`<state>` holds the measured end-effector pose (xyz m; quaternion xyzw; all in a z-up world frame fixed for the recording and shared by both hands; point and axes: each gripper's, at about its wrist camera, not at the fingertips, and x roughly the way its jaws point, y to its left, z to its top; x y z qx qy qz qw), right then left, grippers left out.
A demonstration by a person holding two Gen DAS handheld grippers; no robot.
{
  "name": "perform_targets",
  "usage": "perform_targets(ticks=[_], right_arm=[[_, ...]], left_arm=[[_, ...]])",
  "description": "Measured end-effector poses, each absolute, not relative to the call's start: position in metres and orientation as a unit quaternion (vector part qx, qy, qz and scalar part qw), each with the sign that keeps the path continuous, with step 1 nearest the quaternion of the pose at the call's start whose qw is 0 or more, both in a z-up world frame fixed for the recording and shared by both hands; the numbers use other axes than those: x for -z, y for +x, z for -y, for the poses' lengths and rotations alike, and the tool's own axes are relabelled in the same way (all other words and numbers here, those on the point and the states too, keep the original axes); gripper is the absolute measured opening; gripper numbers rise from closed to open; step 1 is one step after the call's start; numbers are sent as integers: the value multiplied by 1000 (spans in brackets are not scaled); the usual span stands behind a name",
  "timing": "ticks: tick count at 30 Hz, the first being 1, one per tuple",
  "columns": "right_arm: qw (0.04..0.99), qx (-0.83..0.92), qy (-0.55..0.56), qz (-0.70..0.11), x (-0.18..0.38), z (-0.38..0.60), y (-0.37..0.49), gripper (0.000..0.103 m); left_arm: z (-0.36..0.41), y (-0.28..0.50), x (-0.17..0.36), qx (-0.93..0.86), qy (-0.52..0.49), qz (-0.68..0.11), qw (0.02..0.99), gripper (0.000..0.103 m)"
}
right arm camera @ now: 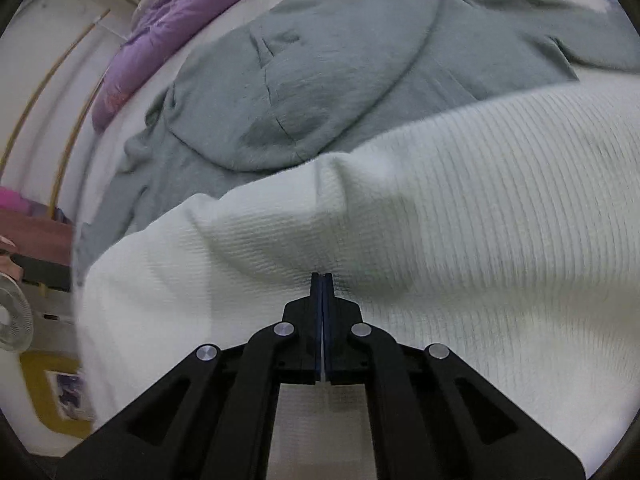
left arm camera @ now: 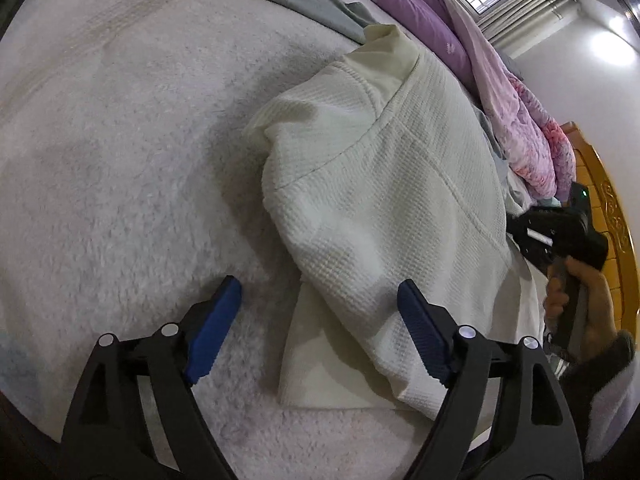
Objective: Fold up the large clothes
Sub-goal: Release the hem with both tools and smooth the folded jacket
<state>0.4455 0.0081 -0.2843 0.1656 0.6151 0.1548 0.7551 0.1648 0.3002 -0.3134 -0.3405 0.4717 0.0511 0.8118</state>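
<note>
Left wrist view, read from its left side across: a fluffy white blanket [left arm camera: 120, 152] covers the bed and carries everything. Low in the frame the left gripper [left arm camera: 320, 320] hangs over it with its blue pads spread wide and nothing pressed between them; one pad sits over bare blanket, the other over the near edge of the cream waffle-knit top [left arm camera: 380, 184]. That top lies in the middle of the bed, already doubled over itself, with a sleeve seam curving across it and its collar pointing toward the far edge. Along that far edge runs a purple floral quilt [left arm camera: 420, 12], with a strip of grey-green garment in front of it. At the right side a hand [left arm camera: 576, 296] grips the handle of the other tool near the wooden bed frame [left arm camera: 612, 216].

Right wrist view: a fan [right arm camera: 14, 316] stands off the bed's side at far left; then comes the grey-green sweater [right arm camera: 304, 80] spread beyond the cream top, and in the centre the right gripper [right arm camera: 322, 280], its fingers pressed together. The knit bunches right at their tips, so they probably pinch a fold, though the contact itself is hidden.

By my reading a fold is underway: the right side carries cloth across while the left has let go. Next, the left should probably take a fresh edge nearby, clamping only one layer and keeping it taut so the fold lies square.
</note>
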Motion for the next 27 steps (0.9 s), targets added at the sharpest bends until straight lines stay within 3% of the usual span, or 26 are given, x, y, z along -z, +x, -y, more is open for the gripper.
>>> perform_targets(ticks=[8,12,17,19,27], right_arm=[[759,-177,134,-612,270,11,354,0],[767,-164,131,-607,288,3,355,0],[762,-178,128,-609,264,8,322,0],[733,-192,134,-639,277,6,302,0],[760,-190,147,-604,299,12,283,0]], left_arm=[[-300,167,313,-56,-346,-472,809,80],[-298,169,313,-49,-361,-474,801,80],[-295,164,315,-31,-382,-473,793,80],[-295,163,317,-31,-395,-469,790,80],[-294,167,319,-33,-392,-475,787,80]])
